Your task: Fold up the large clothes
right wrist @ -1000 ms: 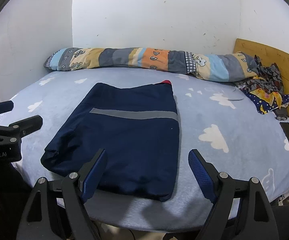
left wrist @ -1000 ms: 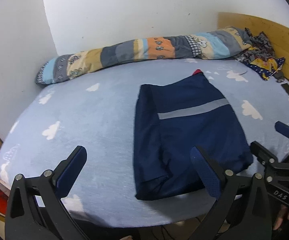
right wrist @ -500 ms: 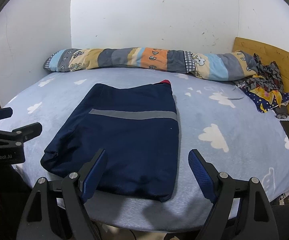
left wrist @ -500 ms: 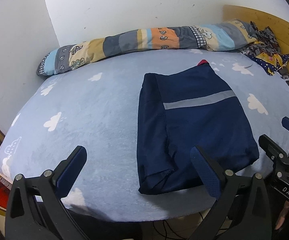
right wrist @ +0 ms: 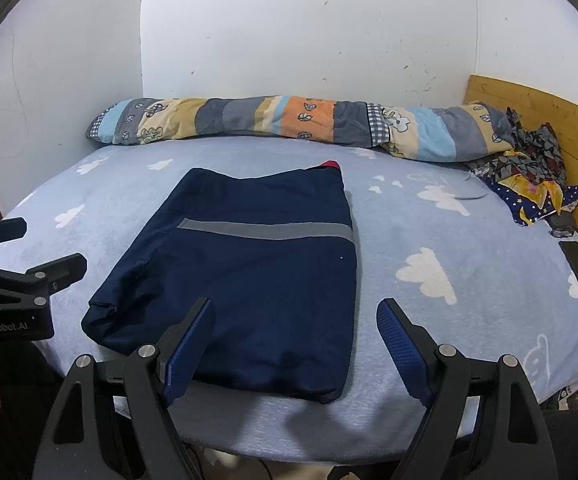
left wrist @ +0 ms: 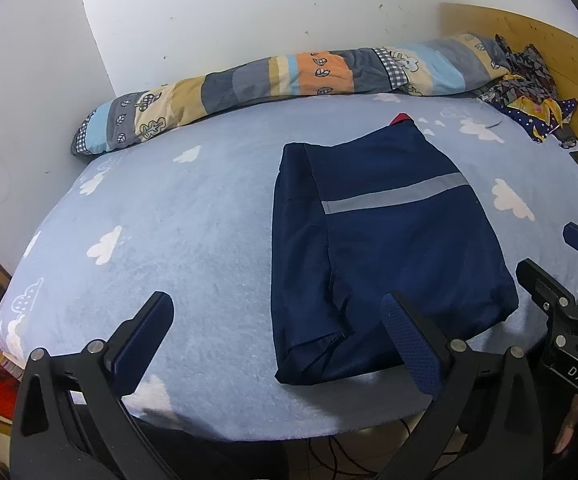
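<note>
A dark blue jacket (right wrist: 245, 272) lies flat and already folded on the bed (left wrist: 193, 216), its long axis running from the near edge of the bed toward the patchwork bolster (right wrist: 289, 124) at the wall. Both tongs hang at that near edge, spread wide and holding nothing. The right gripper (right wrist: 295, 342) sits straight over the jacket's near hem; the left gripper (left wrist: 277, 338) is just off its left corner, so the right looks nearer.

White walls (right wrist: 289, 32), wood headboard (right wrist: 529, 112), bed w/ blue cloud sheet (right wrist: 469, 248), patchwork quilt roll (right wrist: 289, 120) along wall.
</note>
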### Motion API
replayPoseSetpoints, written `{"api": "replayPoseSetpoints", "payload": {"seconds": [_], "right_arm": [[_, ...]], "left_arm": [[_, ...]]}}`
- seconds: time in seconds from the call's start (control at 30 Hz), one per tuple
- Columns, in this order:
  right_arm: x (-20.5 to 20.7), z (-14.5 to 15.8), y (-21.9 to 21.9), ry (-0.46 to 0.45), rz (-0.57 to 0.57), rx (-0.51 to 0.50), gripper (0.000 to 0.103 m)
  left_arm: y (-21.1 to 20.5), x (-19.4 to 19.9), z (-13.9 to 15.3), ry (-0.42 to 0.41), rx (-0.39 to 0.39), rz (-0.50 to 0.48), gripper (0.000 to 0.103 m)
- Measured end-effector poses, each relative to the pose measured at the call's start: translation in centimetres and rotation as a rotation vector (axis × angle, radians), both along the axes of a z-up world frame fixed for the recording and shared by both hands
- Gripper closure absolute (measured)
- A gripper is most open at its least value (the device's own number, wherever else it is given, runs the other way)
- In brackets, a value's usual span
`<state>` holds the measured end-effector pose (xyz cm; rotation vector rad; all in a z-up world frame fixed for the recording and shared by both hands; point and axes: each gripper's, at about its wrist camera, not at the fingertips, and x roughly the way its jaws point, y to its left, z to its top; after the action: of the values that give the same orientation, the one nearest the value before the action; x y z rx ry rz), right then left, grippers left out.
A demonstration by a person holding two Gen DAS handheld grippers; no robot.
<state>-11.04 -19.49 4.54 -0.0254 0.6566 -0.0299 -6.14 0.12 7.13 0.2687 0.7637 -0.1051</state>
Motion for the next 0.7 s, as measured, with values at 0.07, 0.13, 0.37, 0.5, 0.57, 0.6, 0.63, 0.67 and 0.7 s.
{"api": "replayPoseSetpoints", "payload": {"seconds": [0.07,0.13,0.37,0.5,0.57,0.6,0.63,0.67,0.7], "right_arm": [[-0.07,-0.01,0.12,0.0,-0.003,-0.004,0.018],[-0.09,-0.01,0.17,0.0,-0.002,-0.002,0.018],[-0.1,0.05,0.21,0.0,-0.003,0.0,0.018],[-0.05,0.0,0.17,0.002,-0.003,0.001,0.018],[-0.12,0.05,0.22,0.0,-0.008,-0.002,0.018],[-0.12,0.09,0.23,-0.001,-0.007,0.001,0.018],[-0.1,0.11,0.26,0.0,-0.007,0.001,0.018],[-0.09,0.11,0.27,0.0,-0.009,-0.001,0.018],[-0.1,0.12,0.27,0.0,-0.009,0.0,0.018]], "left_arm": [[0.0,-0.02,0.04,-0.003,0.002,-0.001,0.0],[0.01,-0.07,0.04,-0.004,0.001,-0.001,0.0],[-0.03,-0.02,-0.06,0.004,0.005,0.001,0.0],[0.06,0.03,-0.04,0.003,0.006,0.001,0.0],[0.1,0.08,-0.07,0.007,0.004,-0.001,0.0],[0.12,0.08,-0.08,0.008,0.005,0.0,0.0],[0.14,0.1,-0.08,0.008,0.006,0.0,0.0],[0.17,0.11,-0.07,0.008,0.006,0.001,0.0],[0.17,0.13,-0.06,0.009,0.006,0.001,0.0]]}}
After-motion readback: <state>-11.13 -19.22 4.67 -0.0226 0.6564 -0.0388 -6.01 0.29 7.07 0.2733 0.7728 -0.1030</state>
